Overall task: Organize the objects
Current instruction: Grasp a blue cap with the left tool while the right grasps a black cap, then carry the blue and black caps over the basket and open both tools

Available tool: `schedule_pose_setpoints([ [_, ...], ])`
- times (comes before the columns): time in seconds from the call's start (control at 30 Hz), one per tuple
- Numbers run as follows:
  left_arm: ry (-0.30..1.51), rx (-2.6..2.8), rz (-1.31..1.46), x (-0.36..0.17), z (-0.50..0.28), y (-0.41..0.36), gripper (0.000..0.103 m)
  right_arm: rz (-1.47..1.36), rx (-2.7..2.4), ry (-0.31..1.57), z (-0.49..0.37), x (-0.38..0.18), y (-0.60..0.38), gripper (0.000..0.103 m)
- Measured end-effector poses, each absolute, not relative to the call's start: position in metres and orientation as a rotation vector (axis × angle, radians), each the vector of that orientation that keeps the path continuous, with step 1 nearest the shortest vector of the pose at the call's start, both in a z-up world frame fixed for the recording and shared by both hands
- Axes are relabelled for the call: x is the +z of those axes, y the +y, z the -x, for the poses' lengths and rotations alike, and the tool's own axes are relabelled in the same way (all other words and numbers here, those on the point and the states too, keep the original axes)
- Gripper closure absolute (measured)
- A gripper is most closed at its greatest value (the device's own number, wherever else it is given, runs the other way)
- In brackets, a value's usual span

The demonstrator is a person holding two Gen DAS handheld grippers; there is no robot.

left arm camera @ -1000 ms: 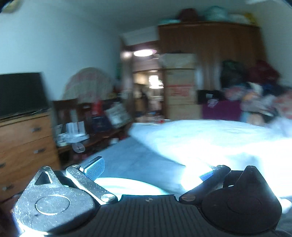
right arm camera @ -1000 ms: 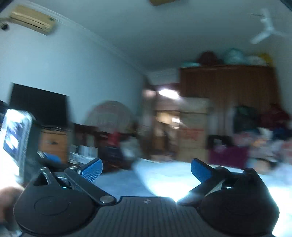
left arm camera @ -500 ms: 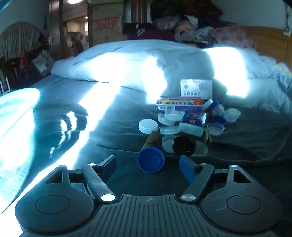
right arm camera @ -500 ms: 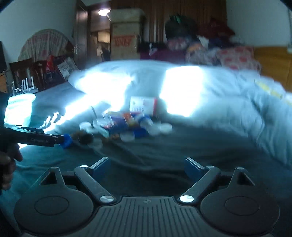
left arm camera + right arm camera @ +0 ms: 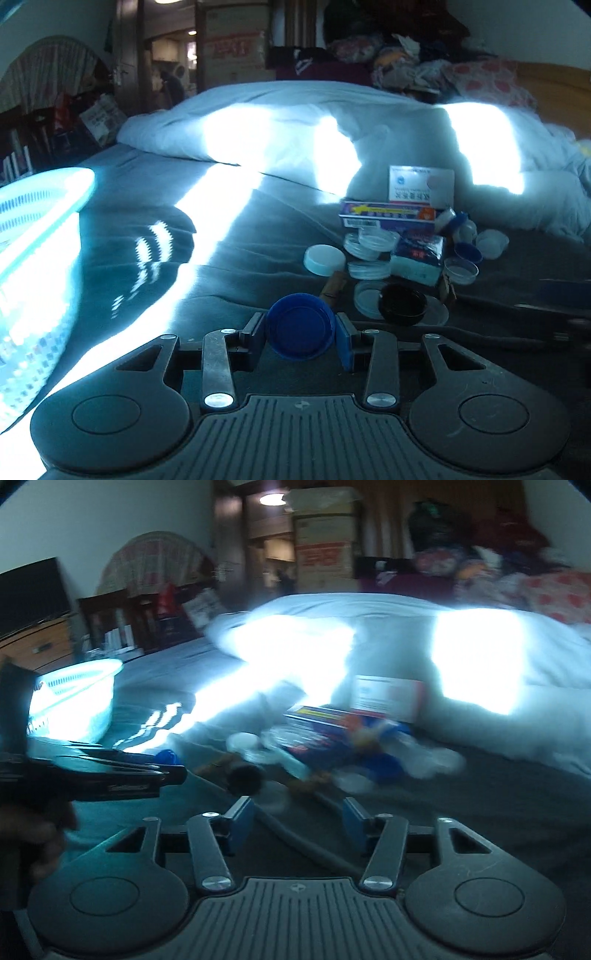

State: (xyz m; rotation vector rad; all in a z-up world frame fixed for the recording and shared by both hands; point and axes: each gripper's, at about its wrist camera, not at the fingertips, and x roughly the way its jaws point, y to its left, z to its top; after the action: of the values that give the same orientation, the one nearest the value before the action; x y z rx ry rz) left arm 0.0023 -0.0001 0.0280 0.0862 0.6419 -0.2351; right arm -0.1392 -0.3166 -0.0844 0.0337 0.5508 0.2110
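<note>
A round blue cap [image 5: 301, 326] lies on the dark bed cover between the pads of my left gripper [image 5: 301, 332]. The jaws are closing and both pads touch its rim. Behind it sits a pile of small things: a black cap [image 5: 402, 304], a white lid [image 5: 324, 259], clear lids [image 5: 369, 240], a purple box [image 5: 388, 214] and a white box [image 5: 421, 186]. My right gripper [image 5: 297, 823] hovers low in front of the blurred pile [image 5: 332, 749], its jaws closing with only bed cover between them. In the right wrist view the left gripper [image 5: 168, 768] reaches in from the left with the blue cap [image 5: 166, 756].
A pale turquoise basket [image 5: 37, 206] [image 5: 74, 701] stands on the bed at the left. A bunched white duvet [image 5: 295, 129] lies behind the pile. A dresser, shelves and stacked boxes line the far walls. A hand [image 5: 33, 842] holds the left gripper.
Both grippers dropped from facing the room to low over the bed. The left jaws narrowed around the blue cap. The right gripper moved closer to the pile and its jaws narrowed.
</note>
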Motion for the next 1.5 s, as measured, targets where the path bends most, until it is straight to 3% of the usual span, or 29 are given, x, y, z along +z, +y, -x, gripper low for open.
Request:
schedule_pose_setpoints([
  [0.33, 0.693, -0.228, -0.060, 0.029, 0.004, 0.006, 0.063, 0.064, 0.270, 0.580, 0.060, -0.117, -0.253, 0.057],
  [0.67, 0.709, -0.198, -0.027, 0.032, -0.002, 0.008, 0.063, 0.054, 0.265, 0.594, 0.060, -0.118, -0.254, 0.061],
  [0.93, 0.597, -0.128, -0.014, 0.116, -0.011, 0.030, 0.063, 0.043, 0.233, 0.432, 0.077, -0.029, -0.255, 0.061],
  [1.2, 0.489, 0.099, 0.045, 0.213, -0.023, 0.131, 0.063, 0.051, 0.323, 0.256, 0.069, 0.095, -0.207, 0.061],
  [1.5, 0.487, 0.292, 0.119, 0.236, -0.011, 0.226, 0.063, 0.037, 0.524, 0.263, 0.047, 0.165, -0.110, 0.061],
])
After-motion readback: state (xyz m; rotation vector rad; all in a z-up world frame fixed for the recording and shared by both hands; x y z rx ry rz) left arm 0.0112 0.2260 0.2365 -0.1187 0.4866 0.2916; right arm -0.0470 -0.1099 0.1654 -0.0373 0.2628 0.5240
